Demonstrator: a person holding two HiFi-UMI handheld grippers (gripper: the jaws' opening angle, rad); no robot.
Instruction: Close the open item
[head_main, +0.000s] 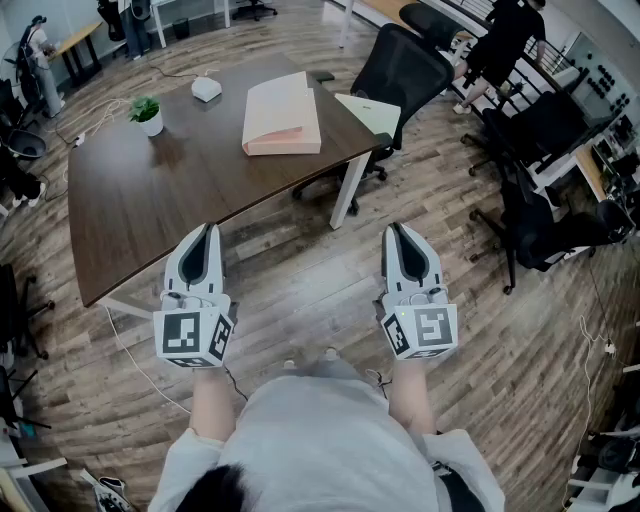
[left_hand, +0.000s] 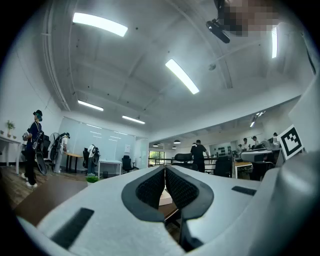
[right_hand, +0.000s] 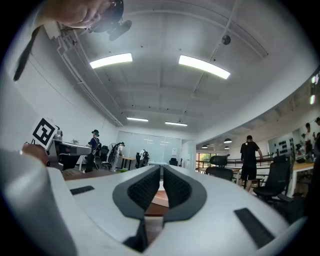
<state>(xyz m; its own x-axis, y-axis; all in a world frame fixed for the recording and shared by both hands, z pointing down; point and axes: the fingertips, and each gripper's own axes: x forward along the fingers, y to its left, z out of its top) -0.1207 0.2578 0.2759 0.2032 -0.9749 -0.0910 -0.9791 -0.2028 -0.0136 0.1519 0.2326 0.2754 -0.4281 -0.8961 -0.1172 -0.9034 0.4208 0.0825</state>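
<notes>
On the dark wooden table (head_main: 150, 200), toward its far right, lies a pale pink box (head_main: 281, 115) with a lighter flat top. Whether its lid is raised I cannot tell from here. Both grippers hover side by side over the floor, short of the table's near edge and pointing level toward it. My left gripper (head_main: 207, 232) has its tips together with nothing between them, and its pads (left_hand: 150, 187) meet at the front. My right gripper (head_main: 398, 230) looks the same, its dark pads (right_hand: 176, 189) closing to a point on nothing.
A small potted plant (head_main: 147, 113) and a white rounded object (head_main: 206, 89) sit on the table's far side. A pale flat sheet (head_main: 368, 110) lies at its right corner. Black office chairs (head_main: 400, 70) stand beyond, and a person (head_main: 500, 40) stands at the far right.
</notes>
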